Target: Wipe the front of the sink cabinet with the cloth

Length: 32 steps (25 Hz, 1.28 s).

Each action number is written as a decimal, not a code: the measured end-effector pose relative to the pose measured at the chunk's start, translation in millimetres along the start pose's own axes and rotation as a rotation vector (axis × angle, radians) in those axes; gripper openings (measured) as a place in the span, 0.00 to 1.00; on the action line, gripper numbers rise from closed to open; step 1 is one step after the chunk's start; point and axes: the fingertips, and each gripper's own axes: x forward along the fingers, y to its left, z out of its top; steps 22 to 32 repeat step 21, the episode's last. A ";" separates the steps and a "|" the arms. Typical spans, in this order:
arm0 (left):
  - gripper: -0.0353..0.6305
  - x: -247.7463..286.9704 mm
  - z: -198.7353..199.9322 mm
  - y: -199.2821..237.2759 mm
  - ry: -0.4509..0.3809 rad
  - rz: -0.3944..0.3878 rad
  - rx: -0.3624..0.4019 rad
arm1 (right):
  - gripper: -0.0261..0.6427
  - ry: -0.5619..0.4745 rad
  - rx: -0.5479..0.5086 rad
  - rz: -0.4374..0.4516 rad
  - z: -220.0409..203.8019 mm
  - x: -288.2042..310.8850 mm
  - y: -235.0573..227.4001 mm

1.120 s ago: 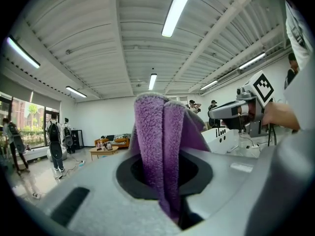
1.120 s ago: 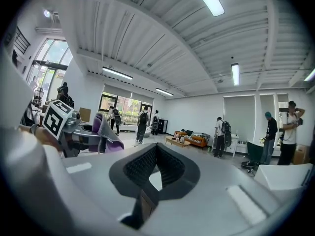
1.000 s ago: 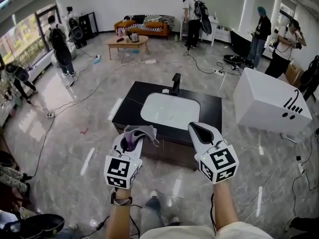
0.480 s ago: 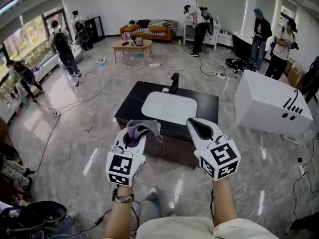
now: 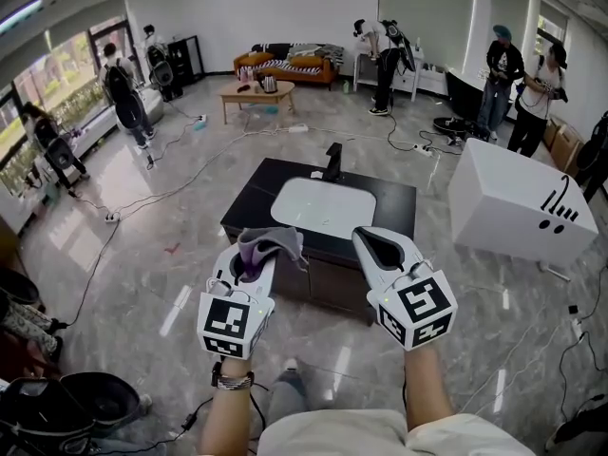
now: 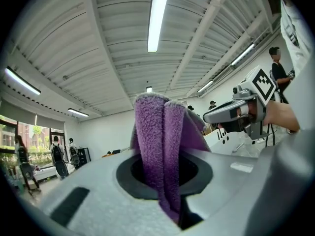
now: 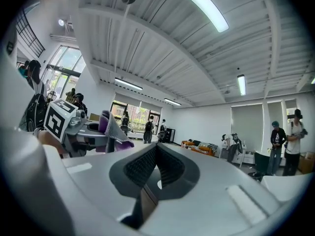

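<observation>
- The sink cabinet [image 5: 318,272] stands mid-floor, just on the far side of both grippers.
- The basin [image 5: 323,207] sits in its top, with the faucet [image 5: 334,160] at the basin's far edge.
- The left gripper [image 5: 249,266] is at the cabinet's near-left corner, with the cloth [image 5: 271,244] between its jaws.
- The right gripper [image 5: 378,247] is to its right, apart from it, over the cabinet's near edge.
- A box [image 5: 513,207] stands right of the cabinet, well apart.
- Far left there's a coffee table [image 5: 253,91], with a sofa [image 5: 285,63] behind it by the far wall.
- Cables [image 5: 190,174] run across the floor left of the cabinet.
- A person [image 5: 122,91] stands far left.
</observation>
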 end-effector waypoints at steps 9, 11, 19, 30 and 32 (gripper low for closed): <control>0.13 2.9 -6.5 -7.7 0.010 -0.008 0.002 | 0.05 0.001 0.002 0.007 -9.3 -3.9 -2.8; 0.13 2.6 -7.9 -9.2 0.011 -0.011 0.004 | 0.05 -0.001 0.003 0.009 -10.2 -5.2 -2.2; 0.13 -2.2 -7.1 -14.2 0.012 -0.024 0.005 | 0.05 -0.003 -0.005 0.032 -8.0 -8.0 6.2; 0.13 -3.2 -5.1 -13.9 0.012 -0.023 0.005 | 0.05 -0.004 -0.007 0.037 -5.3 -8.2 7.3; 0.13 -3.2 -5.1 -13.9 0.012 -0.023 0.005 | 0.05 -0.004 -0.007 0.037 -5.3 -8.2 7.3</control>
